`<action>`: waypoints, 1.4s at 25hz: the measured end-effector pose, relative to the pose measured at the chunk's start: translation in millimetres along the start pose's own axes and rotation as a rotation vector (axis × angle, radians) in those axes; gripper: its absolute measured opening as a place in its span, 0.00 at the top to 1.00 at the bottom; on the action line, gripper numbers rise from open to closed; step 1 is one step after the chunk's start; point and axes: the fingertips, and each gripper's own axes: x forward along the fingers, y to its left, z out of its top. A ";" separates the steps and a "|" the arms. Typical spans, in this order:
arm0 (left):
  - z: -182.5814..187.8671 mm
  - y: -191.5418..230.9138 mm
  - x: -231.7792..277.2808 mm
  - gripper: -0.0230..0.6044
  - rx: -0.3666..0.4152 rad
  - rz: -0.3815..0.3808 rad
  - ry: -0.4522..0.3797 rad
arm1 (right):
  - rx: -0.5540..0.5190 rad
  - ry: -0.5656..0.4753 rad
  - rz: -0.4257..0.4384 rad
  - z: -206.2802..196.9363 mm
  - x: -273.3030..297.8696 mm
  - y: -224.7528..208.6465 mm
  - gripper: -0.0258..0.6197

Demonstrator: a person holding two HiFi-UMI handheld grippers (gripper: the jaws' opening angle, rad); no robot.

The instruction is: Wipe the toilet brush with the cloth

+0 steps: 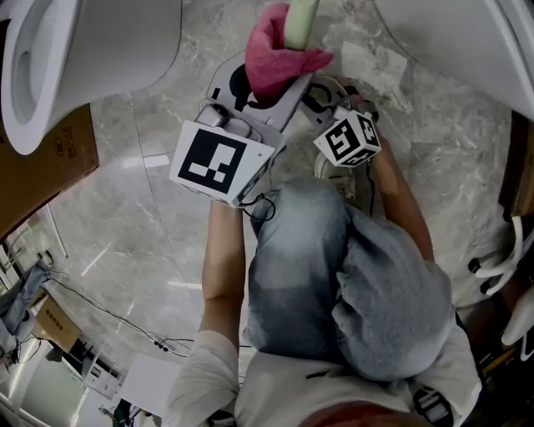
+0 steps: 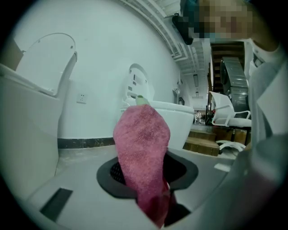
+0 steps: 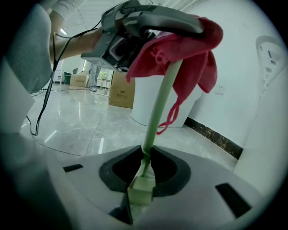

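Observation:
In the right gripper view, the pale green handle of the toilet brush (image 3: 157, 112) rises between the jaws of my right gripper (image 3: 145, 155), which is shut on it just above its square end block. A pink cloth (image 3: 180, 45) is draped over the handle higher up. My left gripper (image 3: 148, 20) is shut on the cloth there. The left gripper view is filled by the cloth (image 2: 141, 148), with the handle's green tip (image 2: 141, 99) peeking above it. From the head, the cloth (image 1: 279, 54) wraps the handle (image 1: 300, 21) above both grippers (image 1: 267, 83) (image 1: 325, 92).
White toilets stand at the top left (image 1: 50, 58) and top right (image 1: 467, 42) of the marble floor. A cardboard box (image 1: 50, 167) lies at the left, with cables beside it. The person's bent knee (image 1: 334, 275) fills the middle, and a white chair (image 1: 509, 267) is at the right edge.

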 end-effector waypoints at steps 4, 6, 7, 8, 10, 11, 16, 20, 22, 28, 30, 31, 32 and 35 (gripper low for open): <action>-35.0 -2.9 3.3 0.73 0.029 -0.001 0.027 | -0.001 -0.004 0.000 -0.3 -0.5 -0.5 0.87; -49.9 -3.6 5.3 0.73 0.031 -0.012 0.046 | -0.002 -0.005 -0.001 -0.8 -0.9 -1.3 0.87; -57.3 -3.5 6.2 0.73 0.031 -0.016 0.059 | -0.002 -0.006 -0.002 -0.8 -0.9 -1.6 0.87; -64.7 -3.3 7.0 0.73 0.029 -0.019 0.072 | -0.003 -0.006 -0.002 -0.7 -0.7 -1.6 0.87; -78.8 -3.4 8.5 0.73 0.021 -0.024 0.092 | -0.003 -0.006 -0.003 -0.6 -0.7 -1.5 0.87; -85.1 -3.5 9.2 0.74 0.016 -0.026 0.100 | -0.003 -0.006 -0.003 -0.6 -0.7 -1.4 0.87; -114.4 -3.4 13.0 0.75 0.008 -0.029 0.146 | -0.003 -0.006 -0.005 -0.7 -1.0 -1.5 0.87; -141.6 -2.4 15.8 0.76 0.008 -0.022 0.199 | -0.005 -0.005 -0.010 -1.1 -0.6 -1.1 0.87; -153.2 -2.2 16.3 0.78 -0.004 -0.019 0.213 | -0.005 -0.004 -0.011 -1.2 -0.6 -0.7 0.86; -158.9 -3.5 15.2 0.79 -0.028 -0.022 0.206 | -0.013 -0.003 -0.013 -2.1 -1.4 -0.3 0.86; -156.8 -4.2 12.0 0.79 -0.041 -0.022 0.198 | -0.009 -0.002 -0.013 -1.9 -1.7 -0.3 0.86; -155.1 -3.8 9.9 0.79 -0.054 -0.020 0.190 | -0.009 -0.001 -0.016 -1.7 -1.5 -0.6 0.86; -153.2 -3.4 7.5 0.79 -0.068 -0.017 0.181 | -0.010 0.001 -0.021 -1.6 -1.2 -0.9 0.86; -148.9 -3.1 -1.0 0.81 -0.091 -0.006 0.159 | -0.007 0.013 -0.030 -1.8 -1.0 0.1 0.84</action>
